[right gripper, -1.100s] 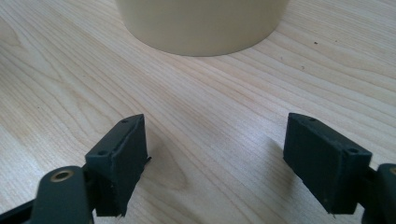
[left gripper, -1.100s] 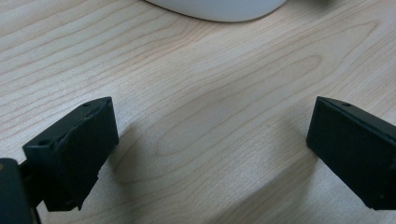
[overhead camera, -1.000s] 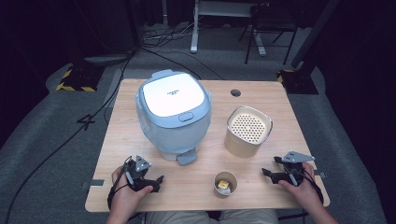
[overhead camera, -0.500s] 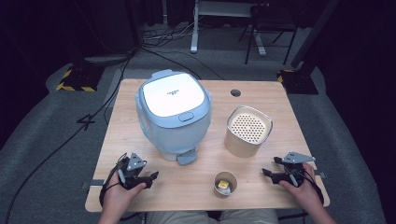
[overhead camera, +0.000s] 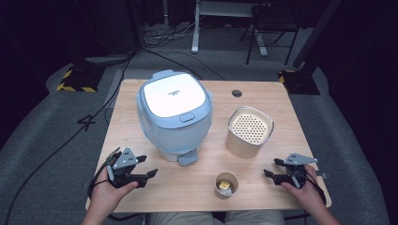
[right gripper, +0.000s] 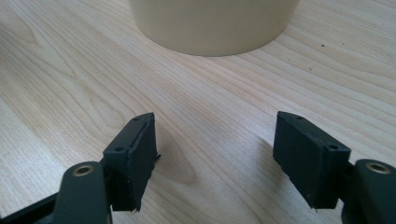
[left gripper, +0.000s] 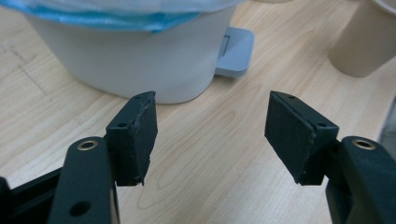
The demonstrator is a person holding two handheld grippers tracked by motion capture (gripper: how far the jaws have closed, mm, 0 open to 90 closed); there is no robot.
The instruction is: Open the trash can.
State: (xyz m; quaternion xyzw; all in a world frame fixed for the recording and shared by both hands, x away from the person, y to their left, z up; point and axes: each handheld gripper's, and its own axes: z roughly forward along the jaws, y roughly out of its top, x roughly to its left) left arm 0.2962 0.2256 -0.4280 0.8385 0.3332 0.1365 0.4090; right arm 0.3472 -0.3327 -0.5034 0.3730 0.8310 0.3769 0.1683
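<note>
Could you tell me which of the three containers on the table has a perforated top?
The beige canister, right of the blue-and-white cooker, has a top dotted with holes. The cooker's lid is smooth, and the small cup is open.

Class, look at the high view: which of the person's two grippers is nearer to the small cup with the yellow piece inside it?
Right. The right gripper sits just right of the small cup; the left gripper lies farther off to its left, before the rice cooker.

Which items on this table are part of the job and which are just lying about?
In play: rice cooker, nearest the left gripper; beige perforated container, ahead of the right gripper.
Lying about: small cup, floor cables.
</note>
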